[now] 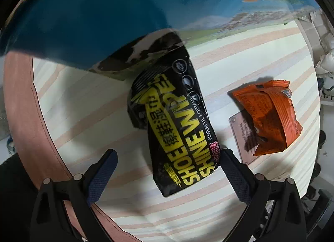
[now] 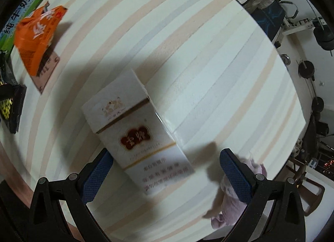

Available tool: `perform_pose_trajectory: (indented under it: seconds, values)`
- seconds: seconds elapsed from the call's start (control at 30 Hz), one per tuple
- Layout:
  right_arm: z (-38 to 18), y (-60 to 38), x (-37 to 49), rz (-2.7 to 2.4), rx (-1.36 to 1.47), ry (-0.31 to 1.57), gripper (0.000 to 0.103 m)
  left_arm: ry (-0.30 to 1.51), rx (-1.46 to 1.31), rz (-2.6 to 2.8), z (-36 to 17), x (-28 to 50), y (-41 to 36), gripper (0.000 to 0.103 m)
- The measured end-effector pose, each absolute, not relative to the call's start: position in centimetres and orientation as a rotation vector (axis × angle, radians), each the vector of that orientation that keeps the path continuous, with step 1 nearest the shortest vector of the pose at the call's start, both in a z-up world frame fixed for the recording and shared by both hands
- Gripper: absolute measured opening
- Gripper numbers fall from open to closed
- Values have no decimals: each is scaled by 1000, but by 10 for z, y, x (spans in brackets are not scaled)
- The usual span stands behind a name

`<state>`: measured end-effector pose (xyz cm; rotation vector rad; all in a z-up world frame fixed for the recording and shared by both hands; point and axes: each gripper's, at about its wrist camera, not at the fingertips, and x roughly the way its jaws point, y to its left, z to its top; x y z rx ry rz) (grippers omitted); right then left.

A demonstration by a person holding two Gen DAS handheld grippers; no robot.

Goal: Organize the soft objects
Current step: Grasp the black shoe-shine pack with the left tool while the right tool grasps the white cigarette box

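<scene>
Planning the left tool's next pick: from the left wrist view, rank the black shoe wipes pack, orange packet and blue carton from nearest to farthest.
1. black shoe wipes pack: between the open left tool fingers.
2. orange packet: to the right, on a pink card.
3. blue carton: at the far edge, behind the pack.

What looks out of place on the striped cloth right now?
The white carton between the open right gripper's fingers is a rigid pack, not a soft item. The orange packet lies crumpled, partly covering a small plaque. The black wipes pouch lies askew before the open left gripper.
</scene>
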<state>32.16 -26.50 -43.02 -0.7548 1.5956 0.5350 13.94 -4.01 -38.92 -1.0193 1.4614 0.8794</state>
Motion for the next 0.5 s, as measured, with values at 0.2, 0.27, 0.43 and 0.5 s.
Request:
perform_pose_trajectory:
  seconds: [0.2,0.27,0.43,0.5]
  values:
    - [-425,-273,329,535,-665,1649,84,1439,-942,773,-381,146,-54,56]
    - [-422,-275,324,527,-653,1674,75,1457,-898,740,-380,145,-60,53]
    - [-425,-283,298,491,-670,1730,68,1489,-815,638,-381,143,-75,51]
    - [-426,-287,288,488,-665,1741,66,1527,-774,543,-383,145,-82,51]
